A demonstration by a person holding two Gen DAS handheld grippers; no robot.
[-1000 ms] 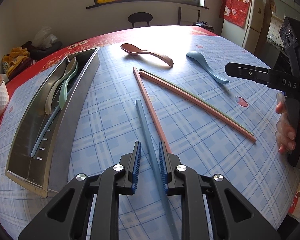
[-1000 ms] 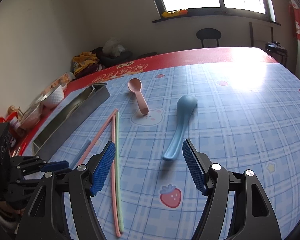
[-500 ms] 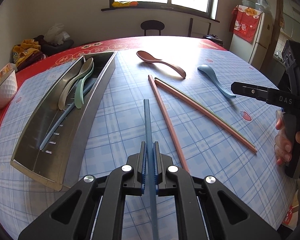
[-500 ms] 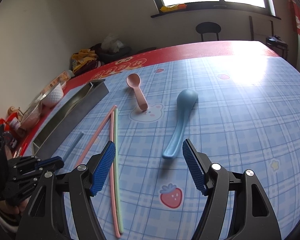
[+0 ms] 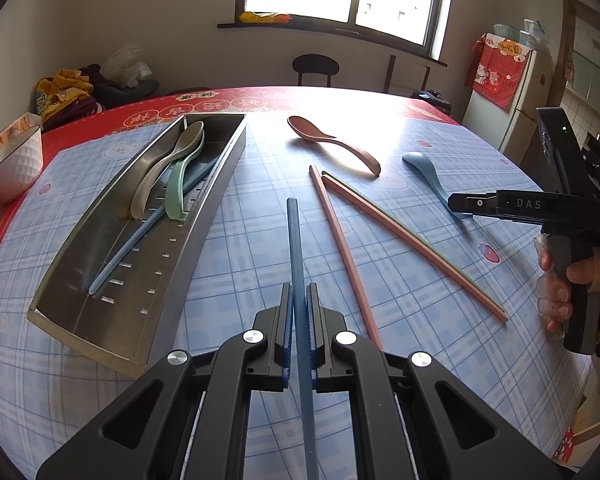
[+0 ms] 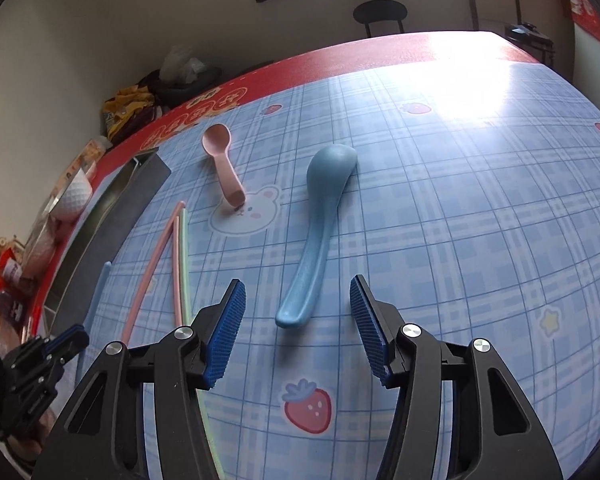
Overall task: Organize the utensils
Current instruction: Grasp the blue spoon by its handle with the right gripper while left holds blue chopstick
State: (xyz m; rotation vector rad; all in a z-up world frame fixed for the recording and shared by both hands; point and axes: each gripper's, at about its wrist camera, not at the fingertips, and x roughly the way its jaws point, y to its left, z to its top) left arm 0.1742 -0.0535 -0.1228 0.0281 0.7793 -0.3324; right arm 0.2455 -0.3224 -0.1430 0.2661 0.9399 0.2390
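Observation:
My left gripper [image 5: 299, 320] is shut on a blue chopstick [image 5: 294, 240] and holds it above the table, pointing away. A steel tray [image 5: 192, 240] to its left holds a grey spoon [image 5: 160, 168], a green spoon [image 5: 180, 180] and another blue chopstick [image 5: 140, 236]. Two pink chopsticks [image 5: 342, 248] and a green one lie on the table. A pink spoon [image 5: 332, 144] lies beyond them. My right gripper [image 6: 298, 320] is open, its fingers either side of the handle end of a blue spoon [image 6: 320, 220].
A white bowl [image 5: 12, 164] stands at the table's left edge. Bags and clutter [image 5: 68, 92] sit beyond the table on the left. A chair [image 5: 315, 66] stands at the far side, a fridge [image 5: 512, 92] at the right.
My left gripper closed on the blue chopstick and lifted it off the table. My right gripper moved slightly closer to the blue spoon's handle and stayed open.

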